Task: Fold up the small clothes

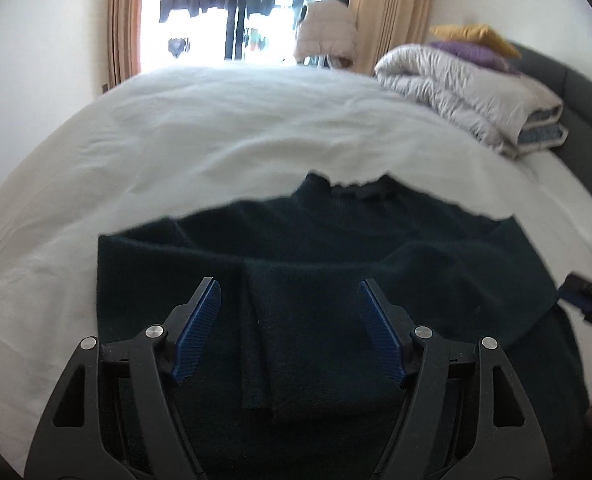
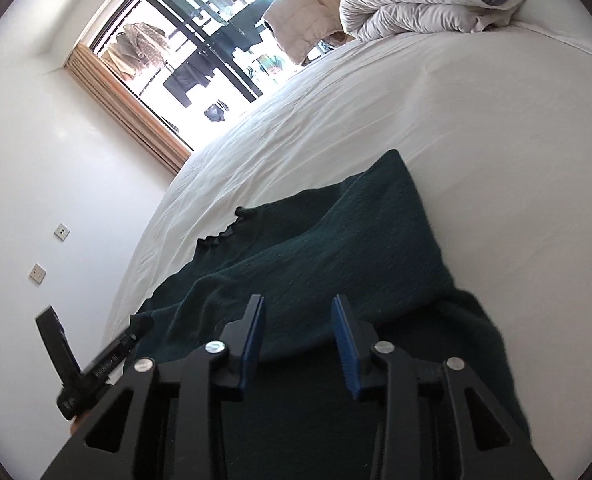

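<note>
Your bed (image 1: 215, 128) carries the dark green sweater (image 1: 336, 248) flat on its near side, collar away from you, both sleeves folded in. Your left gripper (image 1: 289, 320) and right gripper (image 2: 299, 332) hover over its hem end, jaws released, grasping nothing.

Window (image 1: 231, 12) glare — edges perhaps blurred.

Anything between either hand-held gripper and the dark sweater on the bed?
Nothing visible. The left hand-held gripper and the right hand-held gripper each hang open right over the dark green sweater, jaws empty. The folded duvet lies at the far corner of the white sheet, well clear of the sweater.
</note>
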Demonstrator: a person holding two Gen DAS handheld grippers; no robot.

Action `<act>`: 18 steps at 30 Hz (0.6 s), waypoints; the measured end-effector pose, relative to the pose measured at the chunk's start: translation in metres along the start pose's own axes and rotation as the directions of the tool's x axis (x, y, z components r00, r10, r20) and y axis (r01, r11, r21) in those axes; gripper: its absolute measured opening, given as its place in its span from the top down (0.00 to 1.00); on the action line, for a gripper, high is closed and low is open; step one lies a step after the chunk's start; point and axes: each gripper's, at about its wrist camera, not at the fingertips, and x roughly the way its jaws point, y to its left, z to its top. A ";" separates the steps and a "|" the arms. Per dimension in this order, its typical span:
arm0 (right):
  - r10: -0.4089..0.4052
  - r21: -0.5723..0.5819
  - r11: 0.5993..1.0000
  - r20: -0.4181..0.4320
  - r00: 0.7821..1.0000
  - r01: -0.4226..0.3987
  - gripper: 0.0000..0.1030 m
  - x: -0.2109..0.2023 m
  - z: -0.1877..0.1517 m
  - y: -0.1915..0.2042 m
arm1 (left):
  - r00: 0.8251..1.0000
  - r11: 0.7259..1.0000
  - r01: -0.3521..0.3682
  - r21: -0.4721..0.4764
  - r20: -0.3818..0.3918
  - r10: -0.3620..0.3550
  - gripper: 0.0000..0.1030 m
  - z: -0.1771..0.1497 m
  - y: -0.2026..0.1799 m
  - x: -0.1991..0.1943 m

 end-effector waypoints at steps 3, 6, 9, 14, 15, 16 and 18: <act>0.002 0.024 1.000 -0.019 1.000 -0.002 0.65 0.014 0.022 -0.015 | 0.998 0.998 0.006 -0.062 -0.065 -0.010 0.32 -0.011 0.014 0.013; 0.029 0.096 0.995 -0.066 0.997 -0.023 0.65 0.038 0.039 -0.034 | 0.995 0.999 -0.035 0.009 -0.089 0.035 0.31 -0.015 0.010 0.014; -0.007 0.154 0.988 -0.097 0.995 0.022 0.90 0.056 0.048 -0.067 | 0.996 1.000 -0.031 -0.003 -0.078 0.031 0.31 -0.021 0.016 0.008; -0.040 0.228 0.972 -0.061 0.997 0.053 1.00 0.042 0.062 -0.100 | 0.998 0.998 0.019 -0.055 -0.054 -0.022 0.31 -0.025 0.026 0.006; -0.117 0.191 0.974 -0.050 0.992 0.125 0.88 0.033 0.063 -0.095 | 0.999 0.998 0.015 -0.061 -0.052 -0.018 0.31 -0.025 0.027 0.006; -0.143 0.169 0.975 -0.035 0.989 0.147 0.78 0.025 0.063 -0.090 | 0.999 0.998 0.006 -0.061 -0.049 -0.009 0.31 -0.025 0.027 0.007; -0.070 0.154 0.985 -0.022 0.997 0.073 0.75 0.012 0.060 -0.078 | 0.999 0.999 -0.018 -0.052 -0.047 0.015 0.31 -0.025 0.024 0.007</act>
